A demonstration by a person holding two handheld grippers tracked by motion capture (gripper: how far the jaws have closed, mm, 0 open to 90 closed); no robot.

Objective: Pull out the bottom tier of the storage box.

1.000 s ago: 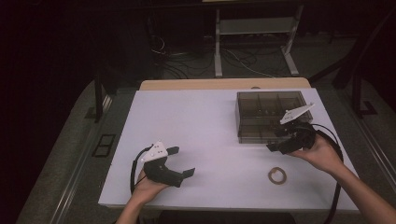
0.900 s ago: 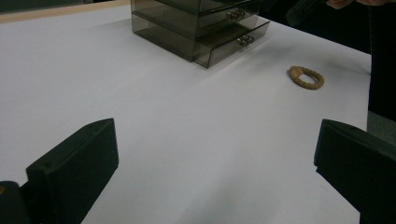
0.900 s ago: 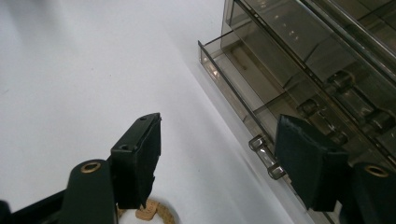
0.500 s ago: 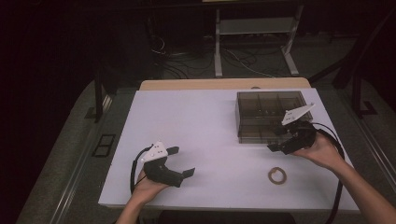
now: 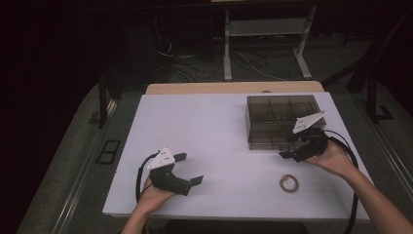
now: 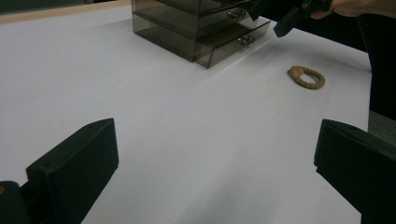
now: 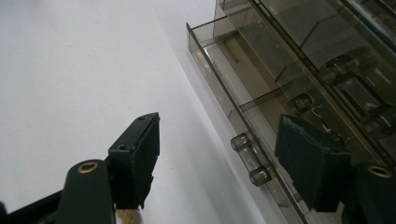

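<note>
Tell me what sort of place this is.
Probably a lab or recording workspace: a white table in a dark room, loose cables on the floor behind it, and hand-held grippers, left gripper, right gripper.

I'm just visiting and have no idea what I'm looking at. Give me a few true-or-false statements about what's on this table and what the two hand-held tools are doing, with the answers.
1. A smoky clear drawer box stands on the white table. True.
2. Its bottom drawer is fully shut. False: it is pulled partway out.
3. The right gripper has its jaws apart on either side of that drawer's small clear handle. True.
4. The left gripper is clamped on the beaded ring. False: its jaws are open and hold nothing; the ring lies apart from it on the table.
5. The beaded ring lies inside the open drawer. False: it lies on the table in front of the box, near the person's right hand.
</note>
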